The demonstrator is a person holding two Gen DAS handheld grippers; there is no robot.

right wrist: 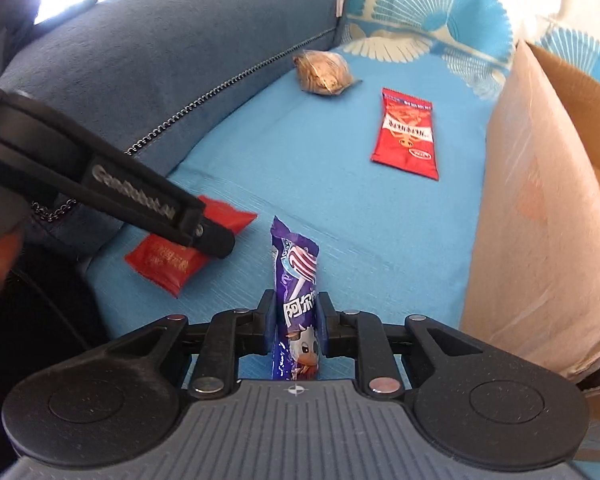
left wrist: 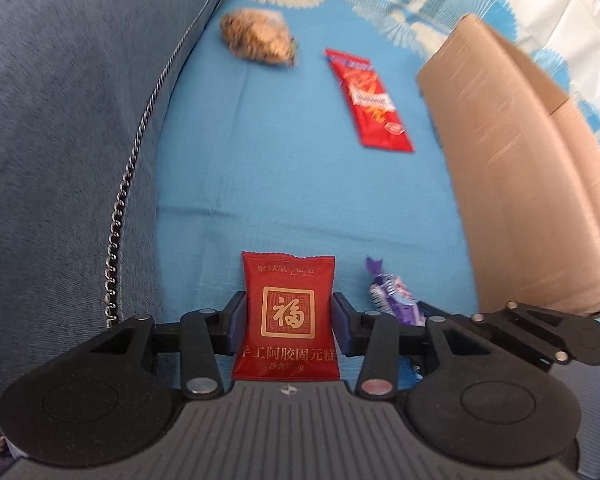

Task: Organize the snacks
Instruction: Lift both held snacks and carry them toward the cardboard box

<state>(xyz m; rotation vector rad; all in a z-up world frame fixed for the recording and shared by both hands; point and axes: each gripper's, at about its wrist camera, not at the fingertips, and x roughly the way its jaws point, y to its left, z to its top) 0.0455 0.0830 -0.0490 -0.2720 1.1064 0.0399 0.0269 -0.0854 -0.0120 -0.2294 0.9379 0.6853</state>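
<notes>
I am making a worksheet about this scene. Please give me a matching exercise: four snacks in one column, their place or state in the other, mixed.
Things:
1. dark red packet
2. purple candy
3. long red packet
4. brown snack

Places:
A. lies free beside the box
B. between the left gripper's fingers
C. lies free near the cushion
D. between the right gripper's fingers

Pairs: 1-B, 2-D, 3-A, 4-C

Dk-red packet (left wrist: pixel 287 316), purple candy (right wrist: pixel 296 304)

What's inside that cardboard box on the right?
The cardboard box shows only bare brown inner walls near its open top; its tall near side hides the bottom, so any contents cannot be seen.
</notes>
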